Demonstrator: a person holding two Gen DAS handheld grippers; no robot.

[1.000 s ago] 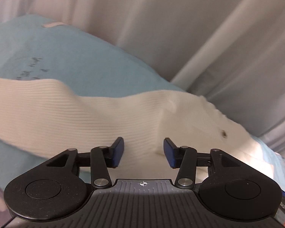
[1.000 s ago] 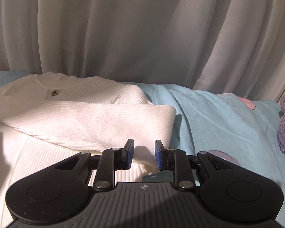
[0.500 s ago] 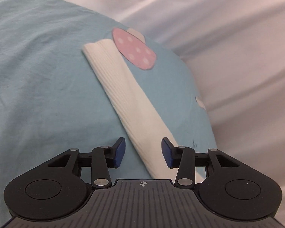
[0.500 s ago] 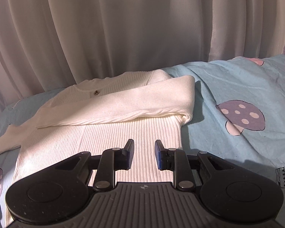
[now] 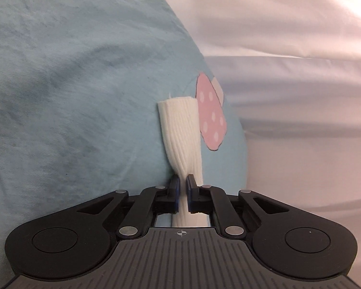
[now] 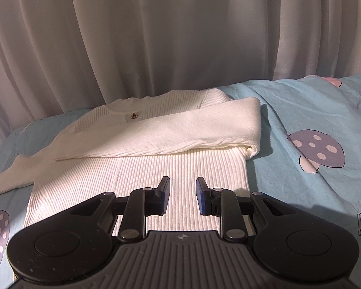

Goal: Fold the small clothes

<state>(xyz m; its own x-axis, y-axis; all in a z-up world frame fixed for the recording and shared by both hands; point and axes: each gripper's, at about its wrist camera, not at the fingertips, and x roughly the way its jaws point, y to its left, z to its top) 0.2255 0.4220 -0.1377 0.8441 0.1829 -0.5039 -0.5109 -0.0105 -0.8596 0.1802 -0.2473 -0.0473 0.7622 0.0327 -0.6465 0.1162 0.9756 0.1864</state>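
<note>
— What is the left gripper point(image 5: 183, 187) doing over there?

— Its blue-padded fingers point(image 5: 175, 193) are pinching the narrow ribbed cream sleeve point(image 5: 181, 130) of the sweater. The sleeve is lying stretched out across the pale blue cotton bedsheet point(image 5: 72, 84), with its cuff end at the far side, just beside a pink mushroom print with white dots point(image 5: 210, 113). The knit is bunching and twisting a little where the fingers are squeezing it.

— And the right gripper point(image 6: 181, 195)?

— It is hovering over the near hem of the cream ribbed knit sweater point(image 6: 137, 175), its fingers standing slightly apart with nothing between them.

— Where is the sweater itself?

— It is lying flat on the bed, neckline toward the far side, near the white pleated curtain point(image 6: 180, 36). The right-hand sleeve is lying folded across the chest, below a small brass-coloured button point(image 6: 133, 115). The other sleeve is trailing off to the left. A purple mushroom print point(image 6: 317, 148) is showing on the sheet to the right.
</note>
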